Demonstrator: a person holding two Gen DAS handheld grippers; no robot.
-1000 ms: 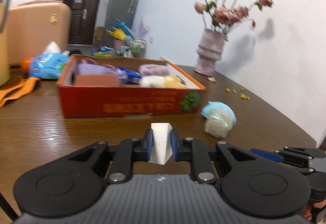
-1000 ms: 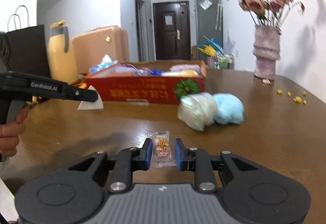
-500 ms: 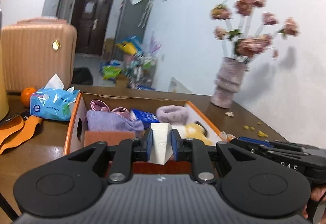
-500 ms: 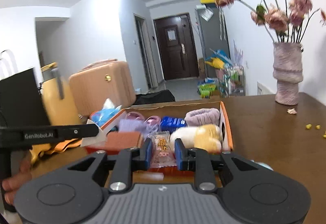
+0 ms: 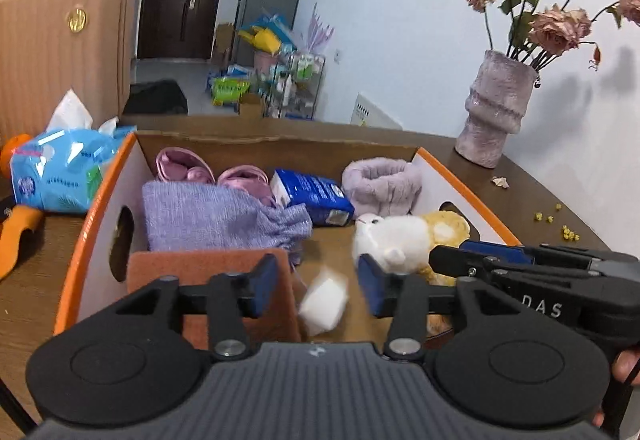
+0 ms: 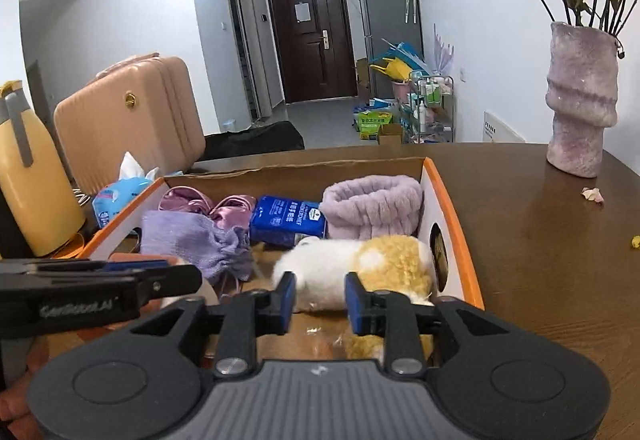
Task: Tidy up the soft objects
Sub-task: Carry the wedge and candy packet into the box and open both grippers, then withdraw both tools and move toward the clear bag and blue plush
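Grippers hang over the near edge of the orange-rimmed box (image 5: 100, 200). Left gripper (image 5: 318, 284): jaws opening, white sponge wedge (image 5: 323, 300) loose between them, touching neither pad, above the box floor. Right gripper (image 6: 319, 298): jaws opening; clear snack packet (image 6: 326, 344) lies below them beside the plush toy (image 6: 360, 264).

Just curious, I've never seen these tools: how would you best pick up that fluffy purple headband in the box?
Probably from above, pinching the near wall of the purple headband: it stands as an open ring, so one finger can drop inside the hole and one outside, clear of the box wall.
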